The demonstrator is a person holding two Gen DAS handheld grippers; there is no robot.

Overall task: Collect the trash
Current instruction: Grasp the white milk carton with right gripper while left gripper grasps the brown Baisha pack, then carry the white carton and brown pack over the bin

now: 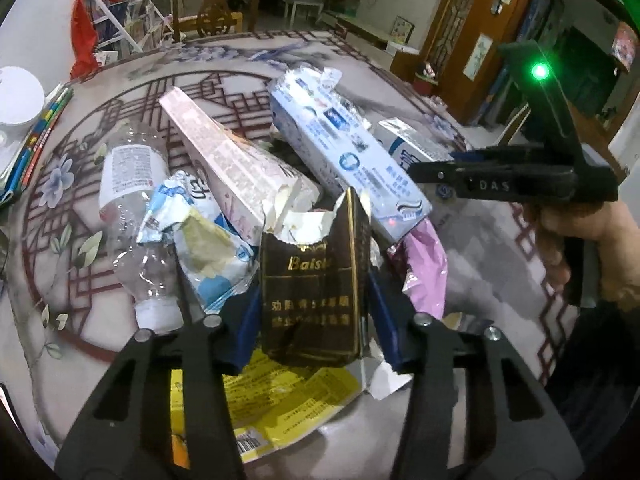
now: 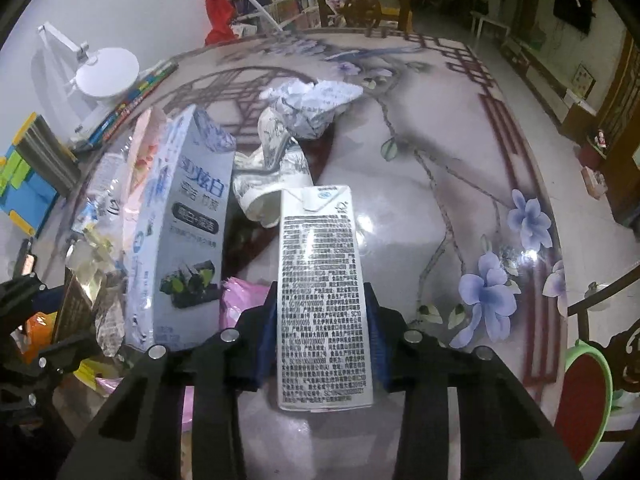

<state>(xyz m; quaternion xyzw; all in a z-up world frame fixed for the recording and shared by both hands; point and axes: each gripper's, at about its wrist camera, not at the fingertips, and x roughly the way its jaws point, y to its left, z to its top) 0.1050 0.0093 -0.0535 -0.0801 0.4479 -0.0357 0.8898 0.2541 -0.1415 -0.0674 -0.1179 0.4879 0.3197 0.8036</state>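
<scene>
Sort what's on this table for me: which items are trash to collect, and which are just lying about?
Trash:
dark carton, clamped in the left gripper
milk carton, clamped in the right gripper
plastic bottle
toothpaste box
pink box
crumpled paper

Lying about:
books
white lamp

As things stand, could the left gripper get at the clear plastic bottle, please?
Probably not yet: the left gripper is shut on the dark cigarette pack. The clear plastic bottle lies uncovered beside it.

The cigarette pack (image 1: 316, 280) stands on the table (image 1: 480, 248), bottle (image 1: 132, 200) left of it, toothpaste box (image 1: 344, 152) behind.
</scene>
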